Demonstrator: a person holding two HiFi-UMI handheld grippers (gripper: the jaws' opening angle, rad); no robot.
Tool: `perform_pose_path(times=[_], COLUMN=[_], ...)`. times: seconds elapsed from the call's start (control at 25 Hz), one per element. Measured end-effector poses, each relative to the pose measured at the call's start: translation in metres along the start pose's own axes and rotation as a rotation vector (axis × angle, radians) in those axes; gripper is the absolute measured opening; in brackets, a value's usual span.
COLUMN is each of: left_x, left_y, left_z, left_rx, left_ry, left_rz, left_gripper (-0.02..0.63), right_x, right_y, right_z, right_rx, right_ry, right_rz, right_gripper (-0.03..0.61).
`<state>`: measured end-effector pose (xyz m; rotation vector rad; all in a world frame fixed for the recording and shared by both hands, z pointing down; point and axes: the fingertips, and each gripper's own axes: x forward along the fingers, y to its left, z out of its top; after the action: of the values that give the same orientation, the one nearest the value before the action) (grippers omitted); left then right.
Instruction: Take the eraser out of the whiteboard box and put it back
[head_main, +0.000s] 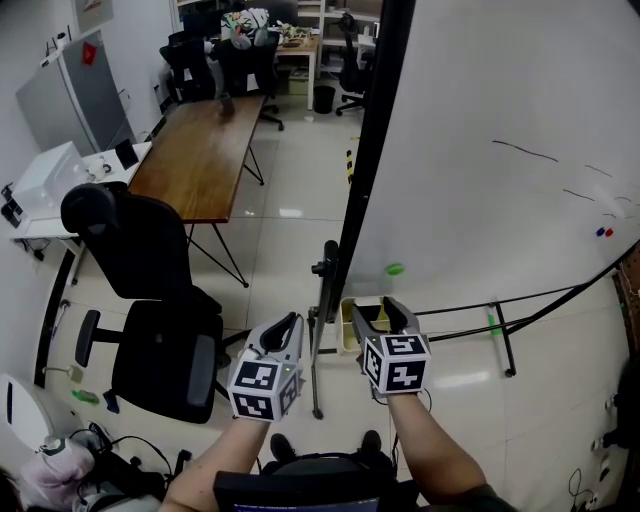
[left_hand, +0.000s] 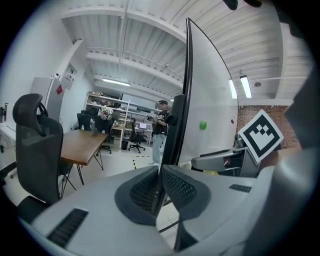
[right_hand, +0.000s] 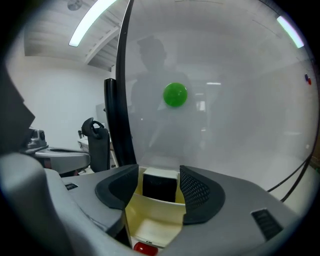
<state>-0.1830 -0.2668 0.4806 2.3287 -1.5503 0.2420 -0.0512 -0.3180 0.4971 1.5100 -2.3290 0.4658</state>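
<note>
Honestly you're right at the start here, nothing's been done yet. The eraser (right_hand: 160, 187) is standing upright in the back of the yellow whiteboard box (right_hand: 150, 220), so the take-out half hasn't happened and the put-back half obviously hasn't either.

Your right claw (right_hand: 159, 175) is released, pads wide apart and lined up straight on the box. The eraser shows in the gap between them but further in, and neither pad is touching it. I'd guess the next bit is to push in a little and close on it. There's a small red thing at the near end of the box, can't tell what.

Your left claw (left_hand: 160, 172) is clenched on nothing, just hanging beside the right one near the board's black edge.

Surroundings: the box hangs at the lower corner of a big whiteboard (head_main: 480, 180) on a stand, with a green magnet (right_hand: 175, 95) above it and a few faint pen marks. Pale tiled floor (head_main: 290, 250), a black office chair (head_main: 150, 290) to your left, a long wooden desk (head_main: 200, 150) beyond it, and a person (left_hand: 160, 131) standing further back.
</note>
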Motion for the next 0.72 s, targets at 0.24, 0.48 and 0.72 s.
perform_pose_path(times=[0.24, 0.48, 0.72], left_x=[0.003, 0.004, -0.002], left_y=[0.002, 0.005, 0.006], left_z=[-0.003, -0.007, -0.008], left_rx=[0.003, -0.008, -0.024], left_ry=[-0.003, 0.009, 0.002], left_rz=[0.001, -0.006, -0.006], left_gripper=[0.063, 0.064, 0.064], right_x=[0.007, 0.014, 0.018], right_y=[0.002, 0.000, -0.001], right_z=[-0.007, -0.014, -0.014], right_rx=[-0.024, -0.049, -0.057], right_ry=[0.038, 0.102, 0.120], right_rz=[-0.033, -0.080, -0.111], right_gripper=[0.279, 0.281, 0.281])
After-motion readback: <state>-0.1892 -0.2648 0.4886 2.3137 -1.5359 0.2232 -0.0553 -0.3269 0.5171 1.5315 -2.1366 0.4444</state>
